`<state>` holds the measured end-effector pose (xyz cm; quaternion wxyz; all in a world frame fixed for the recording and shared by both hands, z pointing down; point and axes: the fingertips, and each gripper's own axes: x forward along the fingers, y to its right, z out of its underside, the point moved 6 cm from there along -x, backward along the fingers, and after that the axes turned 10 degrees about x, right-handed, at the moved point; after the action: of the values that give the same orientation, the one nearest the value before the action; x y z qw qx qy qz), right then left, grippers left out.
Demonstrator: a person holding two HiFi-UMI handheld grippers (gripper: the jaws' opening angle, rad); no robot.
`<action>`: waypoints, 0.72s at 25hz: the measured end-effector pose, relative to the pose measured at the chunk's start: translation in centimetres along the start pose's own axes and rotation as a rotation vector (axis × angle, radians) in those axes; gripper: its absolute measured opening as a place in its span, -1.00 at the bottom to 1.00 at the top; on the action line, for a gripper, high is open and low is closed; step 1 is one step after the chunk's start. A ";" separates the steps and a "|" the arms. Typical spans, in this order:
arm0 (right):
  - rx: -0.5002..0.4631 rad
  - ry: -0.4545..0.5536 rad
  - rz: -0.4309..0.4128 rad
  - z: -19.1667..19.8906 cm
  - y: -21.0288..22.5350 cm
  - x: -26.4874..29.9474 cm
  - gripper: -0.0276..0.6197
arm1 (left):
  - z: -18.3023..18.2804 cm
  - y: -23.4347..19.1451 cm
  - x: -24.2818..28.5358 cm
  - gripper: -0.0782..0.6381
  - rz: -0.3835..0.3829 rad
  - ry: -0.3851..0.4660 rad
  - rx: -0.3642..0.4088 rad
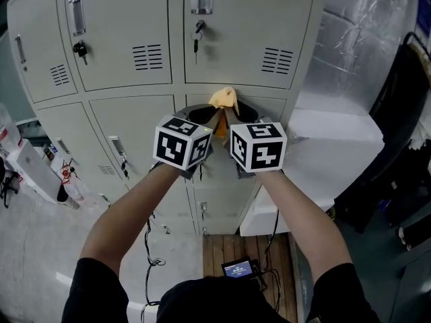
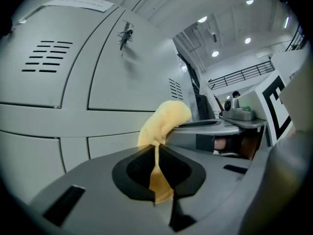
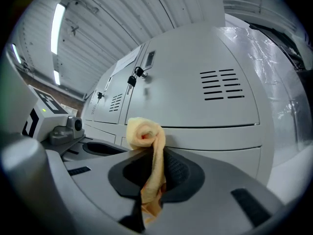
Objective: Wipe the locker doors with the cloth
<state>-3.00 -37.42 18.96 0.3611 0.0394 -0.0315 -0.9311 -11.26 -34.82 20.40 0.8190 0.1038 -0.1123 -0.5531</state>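
While left gripper (image 2: 155, 150) and right gripper (image 3: 155, 154) both pinch the bunched yellow cloth (image 1: 224, 99) just off the locker doors (image 1: 249, 32), wiping looks unstarted. Next: press cloth flat against a door.

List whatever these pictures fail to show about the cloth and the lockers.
- Head view: the left gripper and right gripper cover most of the cloth; only its top shows.
- All views: whether the cloth touches the lockers cannot be told.
- Left gripper view: the paper sheet has print too small to read.
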 end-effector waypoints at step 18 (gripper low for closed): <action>0.022 0.001 0.182 -0.6 9.2 -5.0 -0.72 | -2.2 6.9 7.7 -0.68 0.178 0.041 0.005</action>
<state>6.84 -40.85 19.40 0.4440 0.0409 -0.0450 -0.8940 -1.66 -39.33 20.85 0.8668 0.1065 -0.1058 -0.4756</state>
